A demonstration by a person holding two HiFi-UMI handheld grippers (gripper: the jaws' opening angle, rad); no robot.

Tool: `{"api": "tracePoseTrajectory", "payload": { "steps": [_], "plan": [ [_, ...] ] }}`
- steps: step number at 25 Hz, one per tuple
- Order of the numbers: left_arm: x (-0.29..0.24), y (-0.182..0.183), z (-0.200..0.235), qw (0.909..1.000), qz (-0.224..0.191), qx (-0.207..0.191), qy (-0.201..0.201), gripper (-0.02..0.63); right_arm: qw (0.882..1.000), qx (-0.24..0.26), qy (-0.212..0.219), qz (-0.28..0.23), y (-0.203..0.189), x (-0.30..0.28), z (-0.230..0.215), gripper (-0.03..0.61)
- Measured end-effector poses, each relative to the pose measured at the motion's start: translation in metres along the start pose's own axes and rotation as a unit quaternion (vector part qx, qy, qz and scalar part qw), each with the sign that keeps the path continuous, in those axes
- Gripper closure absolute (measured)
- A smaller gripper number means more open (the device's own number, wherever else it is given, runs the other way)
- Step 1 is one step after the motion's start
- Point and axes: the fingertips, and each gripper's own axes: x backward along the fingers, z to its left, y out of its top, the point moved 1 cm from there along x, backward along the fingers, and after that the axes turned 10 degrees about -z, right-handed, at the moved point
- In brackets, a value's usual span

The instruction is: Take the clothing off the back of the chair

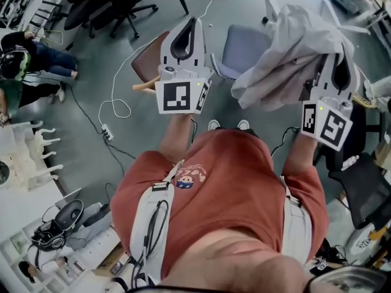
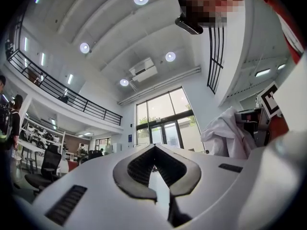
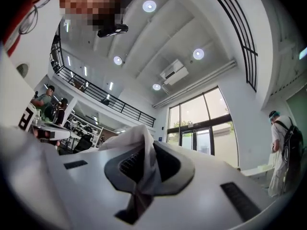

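Head view: both forearms reach forward from the person's chest with the grippers held high. The left gripper (image 1: 193, 24) is a smooth white plastic shell with a dark slot. The right gripper (image 1: 335, 63) has its tips buried in the clothing (image 1: 292, 44), a pale, crumpled, thin fabric that hangs bunched over the right side of a grey-blue padded chair (image 1: 243, 46). Whether cloth and chair touch cannot be told.

Left gripper view: the ribbed dark pads (image 2: 136, 169) meet at their tips with nothing between them. The clothing (image 2: 221, 137) hangs off to the right.

Right gripper view: the jaws are closed tight on a soft white fold of the clothing (image 3: 139, 145), which stands up between the pads (image 3: 125, 164).
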Motion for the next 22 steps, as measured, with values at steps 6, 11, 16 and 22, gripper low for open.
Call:
{"api": "tracePoseTrajectory", "payload": {
  "steps": [6,11,16,22],
  "plan": [
    [-0.002,0.003,0.015,0.9996,0.004,-0.023,0.013,0.600,1.000,0.011,-0.025,-0.001,-0.003,-0.001,-0.015,0.545],
    [-0.001,0.004,0.020,0.9994,0.008,-0.026,0.021,0.600,1.000,0.003,-0.027,0.006,-0.012,-0.002,-0.018,0.545],
    [-0.001,0.008,0.020,0.9994,0.002,-0.023,0.026,0.600,1.000,0.000,-0.027,0.008,-0.015,-0.002,-0.016,0.545],
    [-0.003,0.006,0.024,0.9995,-0.004,-0.023,0.023,0.600,1.000,0.002,-0.021,0.007,-0.016,-0.004,-0.011,0.545]
  ]
}}
